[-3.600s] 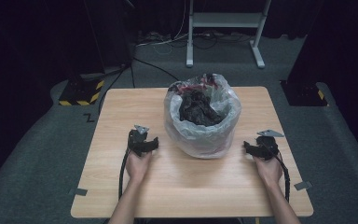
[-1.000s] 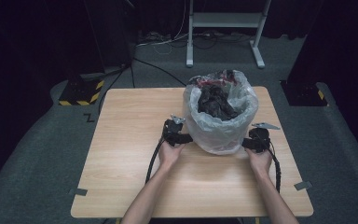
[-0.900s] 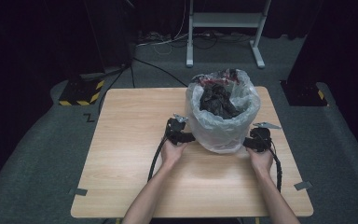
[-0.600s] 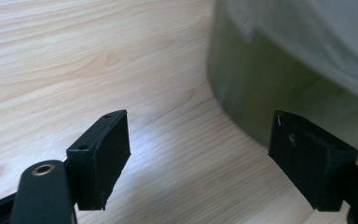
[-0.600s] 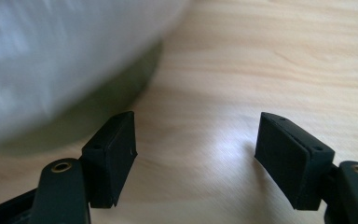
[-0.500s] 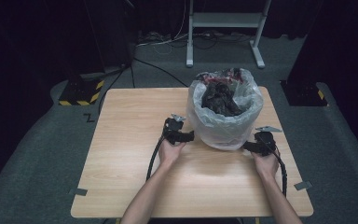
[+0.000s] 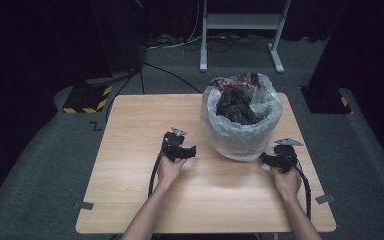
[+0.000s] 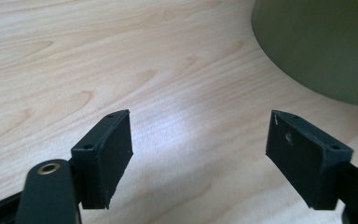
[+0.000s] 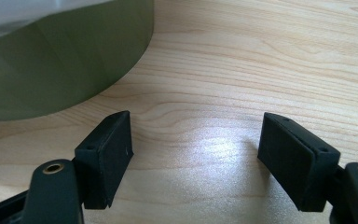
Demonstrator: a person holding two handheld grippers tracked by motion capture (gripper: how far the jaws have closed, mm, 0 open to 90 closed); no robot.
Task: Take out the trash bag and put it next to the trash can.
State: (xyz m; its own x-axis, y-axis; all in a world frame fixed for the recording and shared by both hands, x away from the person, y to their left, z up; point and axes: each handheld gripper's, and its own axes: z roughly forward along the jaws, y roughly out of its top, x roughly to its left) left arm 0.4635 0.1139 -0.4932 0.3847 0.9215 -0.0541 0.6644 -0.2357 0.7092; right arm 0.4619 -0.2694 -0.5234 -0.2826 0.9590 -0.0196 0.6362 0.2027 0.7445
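Observation:
A round olive bin [image 7: 240, 142] lined with a clear plastic bag [image 7: 260, 107] stands on the wooden table [image 7: 130, 130], right of centre. It is full of dark crumpled stuff [image 7: 236, 105]. My left gripper [image 7: 192, 152] rests on the table a little to the left of the bin, open, with bare wood between its pads [image 8: 107, 156]. The bin's wall [image 8: 317, 46] is at the upper right of that view. My right gripper [image 7: 265, 159] sits by the bin's right foot; its jaws have just been opening and stand open with nothing between them. The bin's wall [image 9: 65, 60] is to its upper left.
Small tape pieces lie at the table's front left [image 7: 83, 205] and front right [image 7: 325, 198]. Behind the table stand a white metal frame [image 7: 240, 22] and a black-and-yellow striped block [image 7: 87, 97] on the grey floor, with cables.
Both grippers have drawn away from the bin's sides; the left one has moved left across the table. The bin stands where it was a second ago, farther right than at first.

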